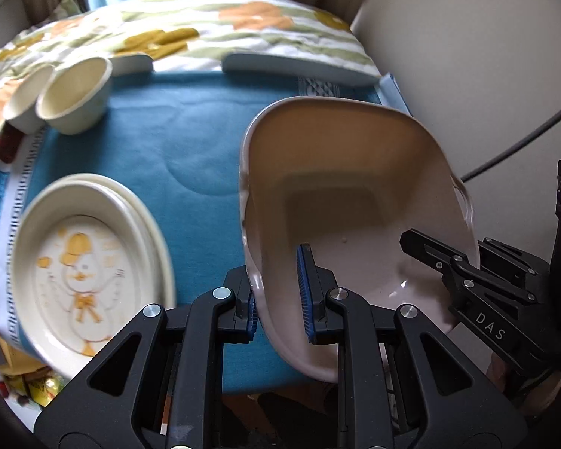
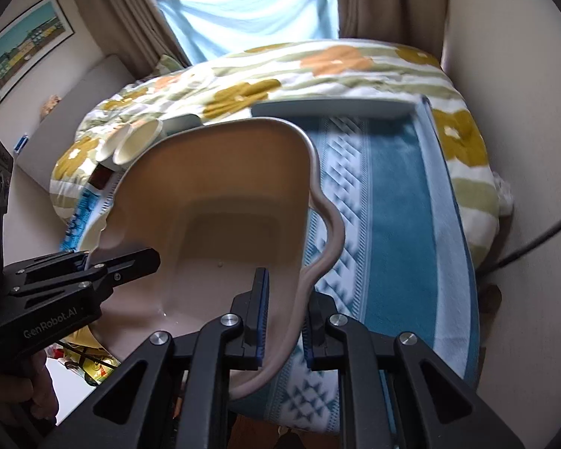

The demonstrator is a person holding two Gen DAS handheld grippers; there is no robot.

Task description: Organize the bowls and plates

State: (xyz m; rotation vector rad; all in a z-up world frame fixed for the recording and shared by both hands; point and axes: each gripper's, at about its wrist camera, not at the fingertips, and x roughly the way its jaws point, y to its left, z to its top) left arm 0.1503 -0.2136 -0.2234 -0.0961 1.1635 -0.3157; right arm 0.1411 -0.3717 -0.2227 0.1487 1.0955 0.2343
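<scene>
Both views close on bowl (image 1: 355, 194)

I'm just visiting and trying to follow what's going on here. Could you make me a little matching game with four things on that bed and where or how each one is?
Things:
1. pink dish
2. duck plate
3. two cream cups
4. teal towel

States:
A. spread flat under the dishes
B. side by side at the far left
C. held by its rim between both hand-held grippers
D. on top of a plate stack, near left

Pairs: 1-C, 2-D, 3-B, 4-A
</scene>
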